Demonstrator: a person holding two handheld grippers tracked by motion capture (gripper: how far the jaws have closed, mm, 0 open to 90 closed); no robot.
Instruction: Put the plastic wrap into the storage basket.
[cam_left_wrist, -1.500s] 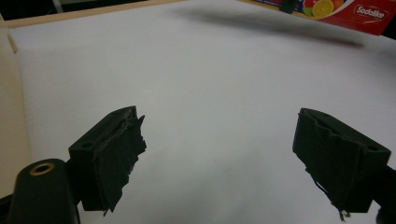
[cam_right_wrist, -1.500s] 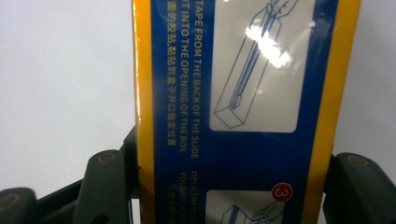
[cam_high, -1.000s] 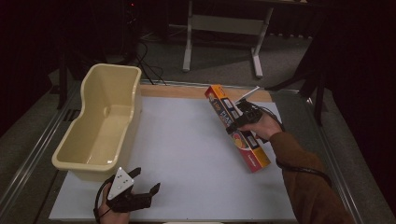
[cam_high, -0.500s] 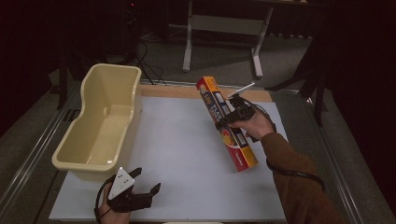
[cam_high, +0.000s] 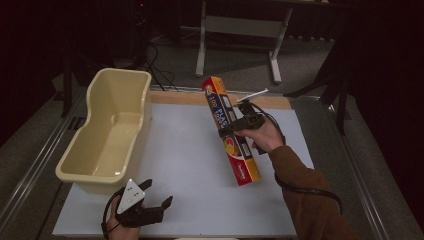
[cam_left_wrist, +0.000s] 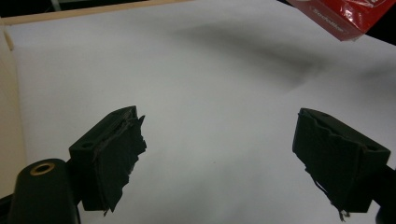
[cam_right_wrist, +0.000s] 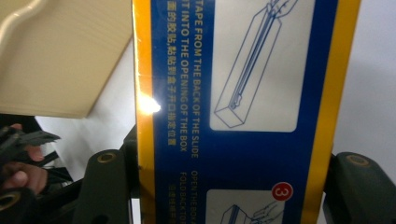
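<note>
I have the right gripper (cam_high: 239, 125) pinching the long wrap box (cam_high: 231, 131) across its width, lifted clear of the white table (cam_high: 185, 165) and tilted. The left gripper (cam_high: 150, 200) rests spread and empty near the front edge. I judge this the carry step; next I'd swing toward the cream bin (cam_high: 107, 135), keeping the box's ends clear of its rim.
</note>
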